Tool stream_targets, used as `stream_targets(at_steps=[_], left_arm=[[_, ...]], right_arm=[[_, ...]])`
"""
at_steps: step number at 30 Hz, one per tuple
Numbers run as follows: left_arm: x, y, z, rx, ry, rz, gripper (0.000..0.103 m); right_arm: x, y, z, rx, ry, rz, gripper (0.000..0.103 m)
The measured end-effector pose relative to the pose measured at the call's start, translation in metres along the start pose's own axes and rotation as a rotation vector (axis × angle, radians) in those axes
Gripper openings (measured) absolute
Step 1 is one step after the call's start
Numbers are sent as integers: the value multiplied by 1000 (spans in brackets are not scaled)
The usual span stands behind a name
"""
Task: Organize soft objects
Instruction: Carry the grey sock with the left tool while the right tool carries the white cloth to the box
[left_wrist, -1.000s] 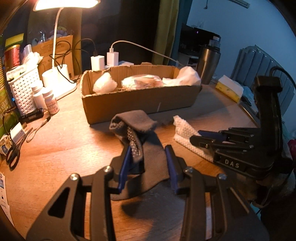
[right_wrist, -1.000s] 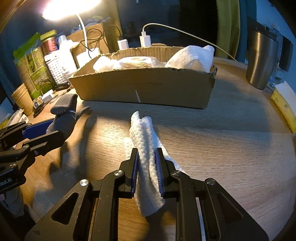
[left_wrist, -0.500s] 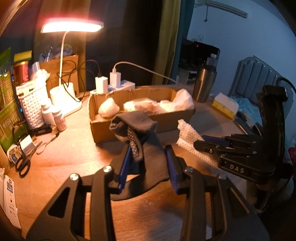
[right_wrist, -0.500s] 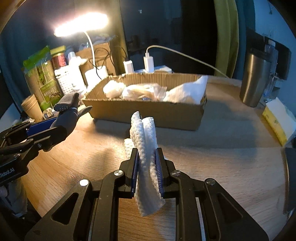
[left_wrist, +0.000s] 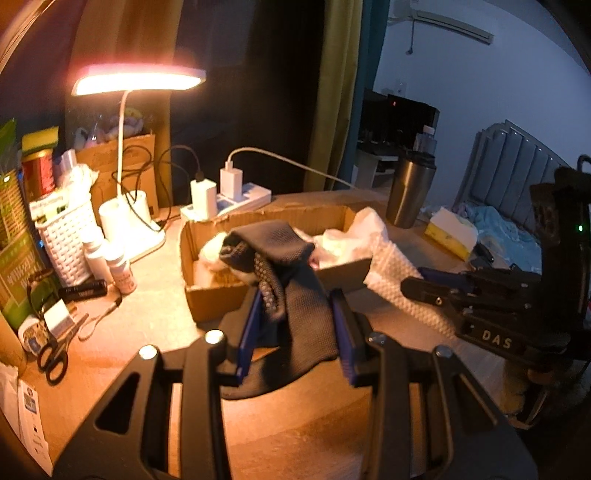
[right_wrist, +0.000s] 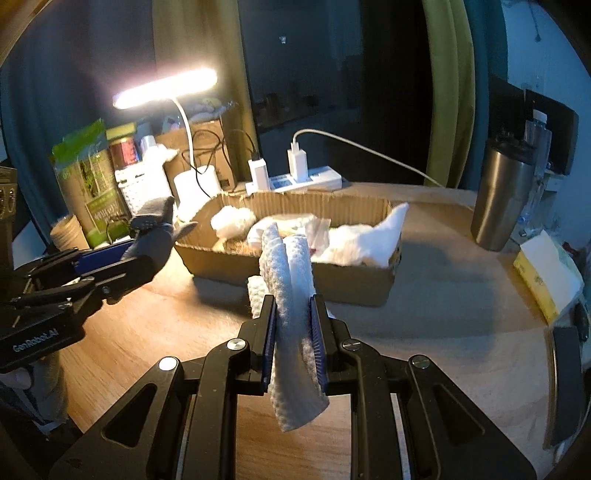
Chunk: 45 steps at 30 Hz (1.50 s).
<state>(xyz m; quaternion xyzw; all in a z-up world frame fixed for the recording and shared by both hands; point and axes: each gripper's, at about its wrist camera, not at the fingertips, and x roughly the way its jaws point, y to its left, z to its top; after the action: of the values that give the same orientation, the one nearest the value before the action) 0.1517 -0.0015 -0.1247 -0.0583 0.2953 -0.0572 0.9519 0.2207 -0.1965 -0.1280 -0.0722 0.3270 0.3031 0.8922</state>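
My left gripper (left_wrist: 295, 328) is shut on a dark grey sock (left_wrist: 291, 291) with white grip dots, held in the air above the table, short of the cardboard box (left_wrist: 210, 306). My right gripper (right_wrist: 293, 321) is shut on a white waffle-knit cloth (right_wrist: 291, 291), also lifted, its lower end hanging below the fingers. The box (right_wrist: 332, 280) lies ahead of both grippers and holds several white soft items (right_wrist: 358, 240). The right gripper (left_wrist: 461, 295) with the cloth (left_wrist: 399, 280) shows at the right of the left wrist view; the left gripper (right_wrist: 122, 262) with the sock (right_wrist: 155, 229) shows at the left of the right wrist view.
A lit desk lamp (left_wrist: 136, 79), white basket (left_wrist: 66, 240), small bottles (left_wrist: 118, 269) and scissors (left_wrist: 55, 358) crowd the left. A power strip with chargers (right_wrist: 295, 177) sits behind the box. A steel tumbler (right_wrist: 502, 195) and tissue box (right_wrist: 546, 280) stand at the right.
Both grippers have risen from the table with the sock and the cloth; the box now appears lower and farther away in both views.
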Motion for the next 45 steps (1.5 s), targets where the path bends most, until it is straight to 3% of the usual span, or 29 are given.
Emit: stream_targets(at_steps=[25, 39, 45], left_arm=[[40, 12, 52, 29, -57, 29, 38], [58, 35, 64, -12, -80, 15, 38], [77, 40, 63, -23, -48, 18, 38]], right_arm=[[14, -14, 56, -1, -45, -20, 20], [35, -20, 79, 17, -50, -62, 20], [51, -24, 82, 30, -35, -66, 20]])
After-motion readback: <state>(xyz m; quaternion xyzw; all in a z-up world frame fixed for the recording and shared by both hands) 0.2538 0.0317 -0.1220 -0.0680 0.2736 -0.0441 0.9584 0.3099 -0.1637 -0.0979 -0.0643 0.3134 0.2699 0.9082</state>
